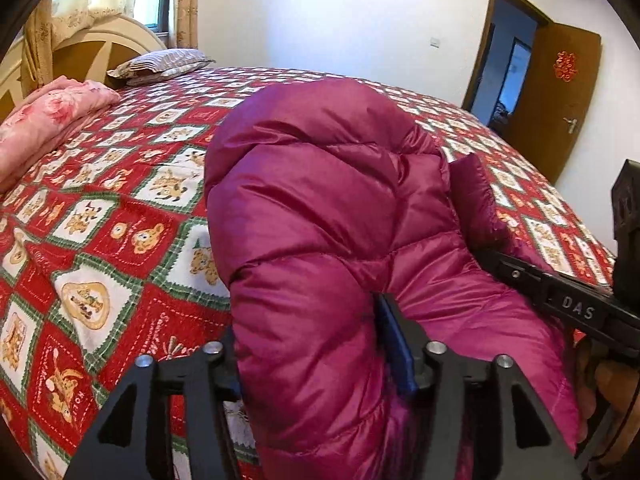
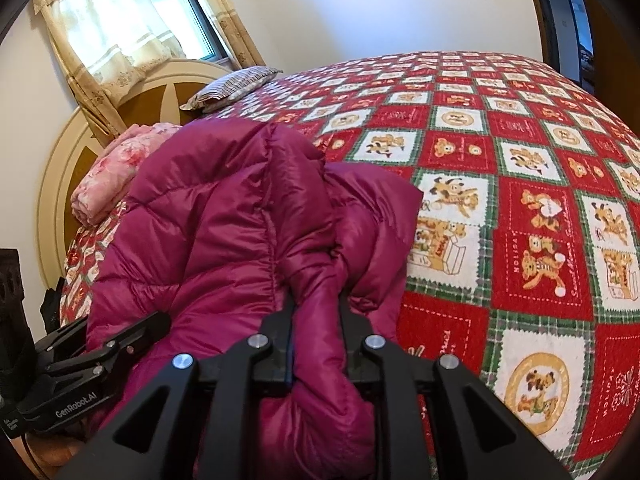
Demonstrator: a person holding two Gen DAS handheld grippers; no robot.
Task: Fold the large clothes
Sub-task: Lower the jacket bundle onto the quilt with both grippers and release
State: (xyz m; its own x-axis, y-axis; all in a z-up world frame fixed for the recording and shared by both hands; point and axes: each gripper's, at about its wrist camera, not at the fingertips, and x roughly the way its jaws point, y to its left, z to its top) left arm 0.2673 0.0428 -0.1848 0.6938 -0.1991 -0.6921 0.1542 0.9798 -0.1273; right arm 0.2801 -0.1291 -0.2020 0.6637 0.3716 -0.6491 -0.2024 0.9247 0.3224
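A puffy magenta down jacket (image 1: 320, 180) (image 2: 208, 232) lies bunched on the near part of the bed. In the left wrist view a thick fold of it bulges between the spread jaws of my left gripper (image 1: 308, 328). The blue pad on the right finger (image 1: 396, 352) shows partly bare, so the fold sits loose rather than pinched. In the right wrist view my right gripper (image 2: 316, 304) is shut on a narrower fold of the jacket, squeezed between both fingers. Each gripper also shows at the edge of the other's view, close beside it along the jacket's near edge.
The bed carries a red, white and green bear-print quilt (image 1: 120, 240) (image 2: 520, 200). A folded pink floral blanket (image 1: 48, 120) (image 2: 116, 168) and a striped pillow (image 1: 160, 62) (image 2: 232, 88) lie by the headboard (image 2: 56, 184). An open brown door (image 1: 560, 100) stands beyond the bed.
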